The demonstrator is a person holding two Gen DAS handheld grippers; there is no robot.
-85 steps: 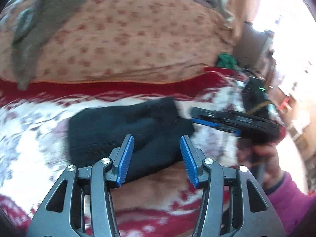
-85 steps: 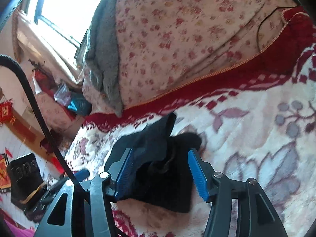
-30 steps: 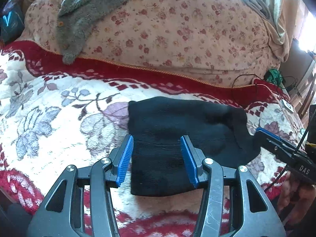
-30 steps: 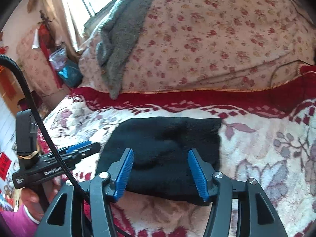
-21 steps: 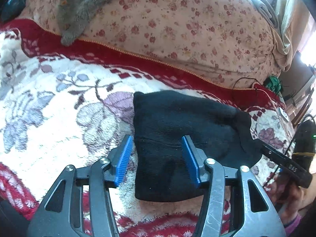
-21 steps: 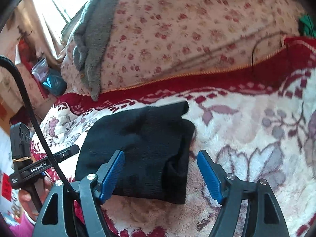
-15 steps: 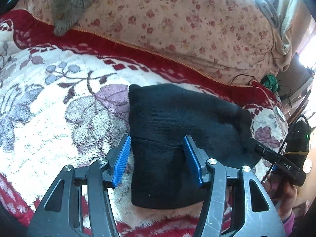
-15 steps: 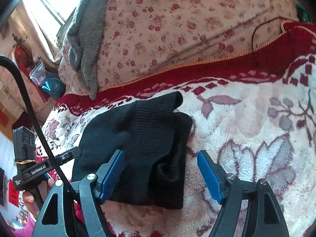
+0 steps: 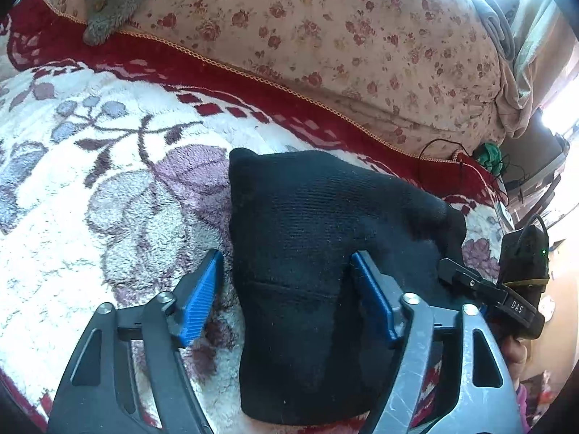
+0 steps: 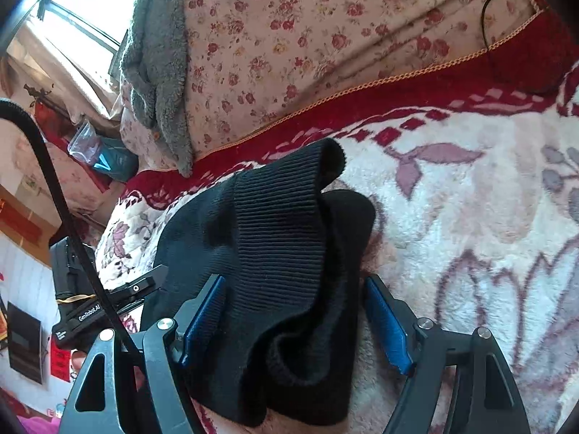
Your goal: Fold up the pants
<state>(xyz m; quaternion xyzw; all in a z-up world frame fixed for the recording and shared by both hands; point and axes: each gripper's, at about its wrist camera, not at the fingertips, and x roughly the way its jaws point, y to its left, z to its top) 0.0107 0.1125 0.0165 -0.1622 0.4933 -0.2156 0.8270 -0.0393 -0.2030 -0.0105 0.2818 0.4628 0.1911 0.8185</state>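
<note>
The black knit pants (image 9: 318, 238) lie folded into a thick bundle on the floral blanket (image 9: 90, 181). My left gripper (image 9: 286, 293) is open, its blue pads straddling the bundle's left end. My right gripper (image 10: 293, 314) is open, its pads on either side of the bundle's right end, where a ribbed cuff (image 10: 282, 224) stands up in loose folds. The pants also show in the right wrist view (image 10: 260, 289). Each gripper appears in the other's view: the right one (image 9: 481, 289) and the left one (image 10: 108, 300).
A large floral quilt (image 9: 325, 25) is piled behind the blanket's red border (image 9: 224, 83), with a grey fleece garment (image 10: 159, 72) draped over it. A black cable (image 9: 445, 144) lies at the far right. Clutter sits beside the bed (image 10: 97, 152).
Both grippers have moved in closer over the pants and opened a little wider. The ribbed cuff at the right end now stands up more.
</note>
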